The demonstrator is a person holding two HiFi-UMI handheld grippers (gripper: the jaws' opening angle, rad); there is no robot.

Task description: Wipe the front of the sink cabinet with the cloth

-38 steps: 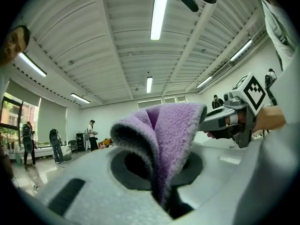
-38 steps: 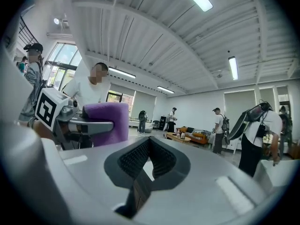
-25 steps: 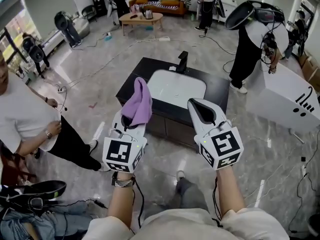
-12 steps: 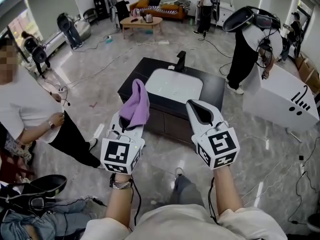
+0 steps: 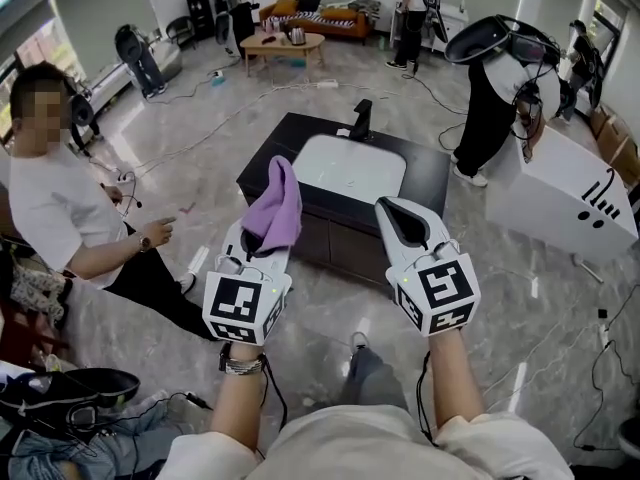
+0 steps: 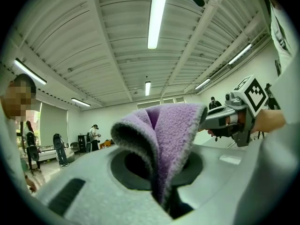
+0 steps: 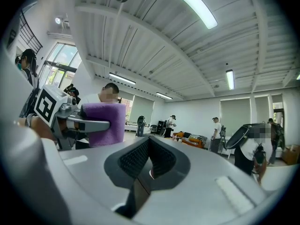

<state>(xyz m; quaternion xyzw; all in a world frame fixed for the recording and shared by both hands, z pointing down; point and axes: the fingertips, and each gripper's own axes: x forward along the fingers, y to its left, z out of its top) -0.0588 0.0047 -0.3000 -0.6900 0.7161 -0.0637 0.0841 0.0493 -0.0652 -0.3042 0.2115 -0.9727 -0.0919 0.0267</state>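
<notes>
Hardly anything is shifting: left gripper [image 5: 260, 244] is still clenching the cloth [image 5: 279, 204], right gripper [image 5: 399, 220] idling closed and empty, sink cabinet [image 5: 335, 250] ahead unwiped.

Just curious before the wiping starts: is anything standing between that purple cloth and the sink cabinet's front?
Nothing visible does. The cloth, clamped in the left tongs, faces the cabinet front across a stretch of floor.

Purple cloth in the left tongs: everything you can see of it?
The purple cloth is a fleecy, terry-like rag, folded on itself and pinched at its lower end in the shut left tongs. It stands up out of them, folded top drooping, held in the air clear of the sink cabinet. Nothing else touches it.
</notes>
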